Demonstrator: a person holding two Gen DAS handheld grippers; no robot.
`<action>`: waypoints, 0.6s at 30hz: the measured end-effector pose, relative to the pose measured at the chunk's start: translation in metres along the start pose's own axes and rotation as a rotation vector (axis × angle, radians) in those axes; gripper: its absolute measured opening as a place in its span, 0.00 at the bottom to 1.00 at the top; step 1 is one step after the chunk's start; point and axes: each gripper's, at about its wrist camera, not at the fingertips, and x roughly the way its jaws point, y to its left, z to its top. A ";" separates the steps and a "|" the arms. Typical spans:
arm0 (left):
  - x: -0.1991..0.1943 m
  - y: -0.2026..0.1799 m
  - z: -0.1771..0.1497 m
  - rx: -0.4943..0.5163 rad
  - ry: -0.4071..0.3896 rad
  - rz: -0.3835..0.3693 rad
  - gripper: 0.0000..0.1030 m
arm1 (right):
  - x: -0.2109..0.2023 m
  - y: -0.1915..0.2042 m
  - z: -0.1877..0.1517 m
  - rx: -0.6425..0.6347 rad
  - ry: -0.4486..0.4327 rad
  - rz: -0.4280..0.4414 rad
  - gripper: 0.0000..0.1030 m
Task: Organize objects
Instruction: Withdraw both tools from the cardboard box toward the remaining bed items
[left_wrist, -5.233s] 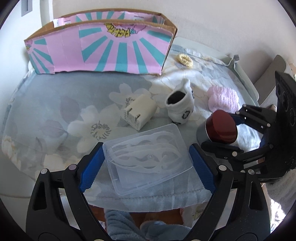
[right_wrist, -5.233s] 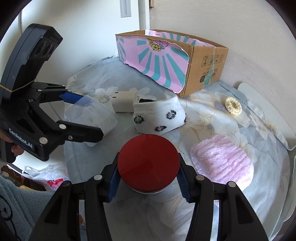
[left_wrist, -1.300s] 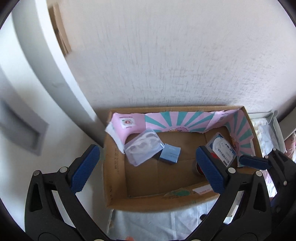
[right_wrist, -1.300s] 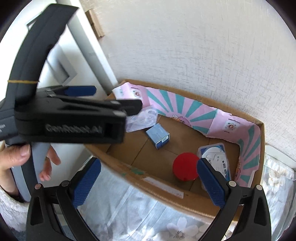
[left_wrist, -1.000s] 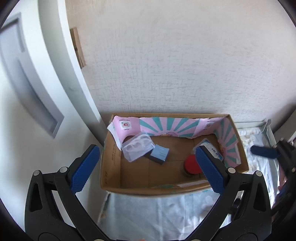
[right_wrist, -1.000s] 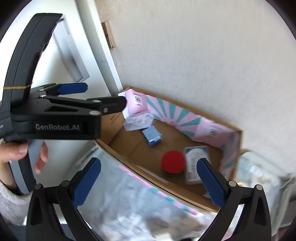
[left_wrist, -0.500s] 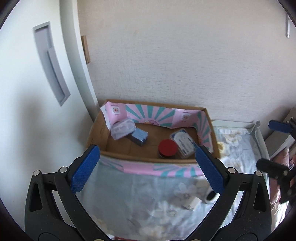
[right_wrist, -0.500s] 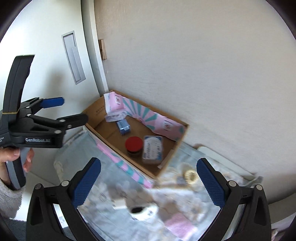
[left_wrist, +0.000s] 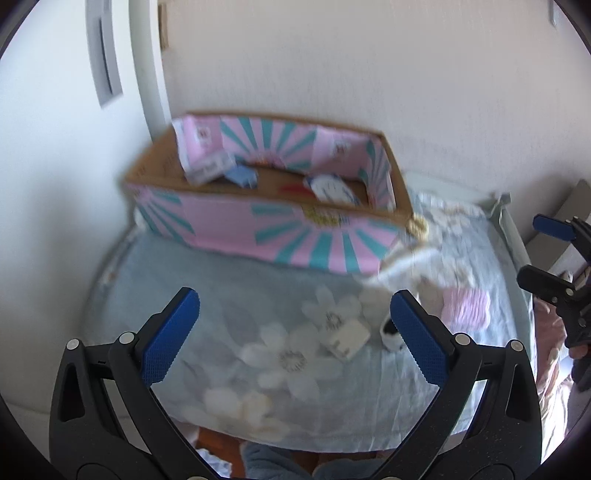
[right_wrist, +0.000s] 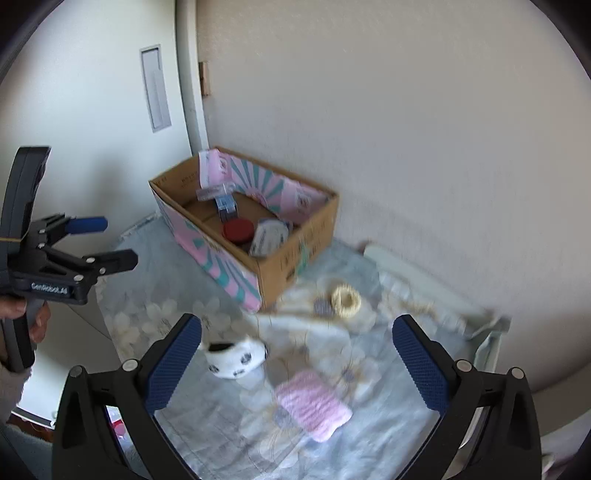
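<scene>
A pink and teal cardboard box (left_wrist: 266, 232) (right_wrist: 280, 266) stands at the back of the floral cloth. It holds a clear plastic case (right_wrist: 212, 192), a blue packet (right_wrist: 226, 204), a red-lidded jar (right_wrist: 238, 229) and a white package (right_wrist: 267, 236). On the cloth lie a white charger block (left_wrist: 345, 338), a white patterned sock (right_wrist: 236, 358), a pink cloth (right_wrist: 314, 410) and a yellow hair tie (right_wrist: 346, 301). My left gripper (left_wrist: 295, 332) is open and empty above the cloth. My right gripper (right_wrist: 295, 362) is open and empty above the sock and pink cloth.
The floral cloth (left_wrist: 221, 295) covers a surface against a white wall. A door frame (right_wrist: 188, 92) stands left of the box. A white tray edge (right_wrist: 424, 280) runs along the right. The other gripper shows in each view, the left one (right_wrist: 88, 240) and the right one (left_wrist: 554, 254).
Both grippers let go of the clear case and the red jar into the box, then pulled back and down from above the box toward the cloth.
</scene>
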 end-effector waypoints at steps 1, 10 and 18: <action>0.006 -0.003 -0.008 0.010 0.005 -0.005 1.00 | 0.005 -0.001 -0.008 0.006 0.001 -0.003 1.00; 0.059 -0.020 -0.053 0.129 0.016 -0.092 0.93 | 0.044 -0.020 -0.073 0.005 0.007 0.002 1.00; 0.090 -0.028 -0.063 0.213 0.056 -0.113 0.75 | 0.078 -0.028 -0.099 -0.035 0.050 0.019 0.96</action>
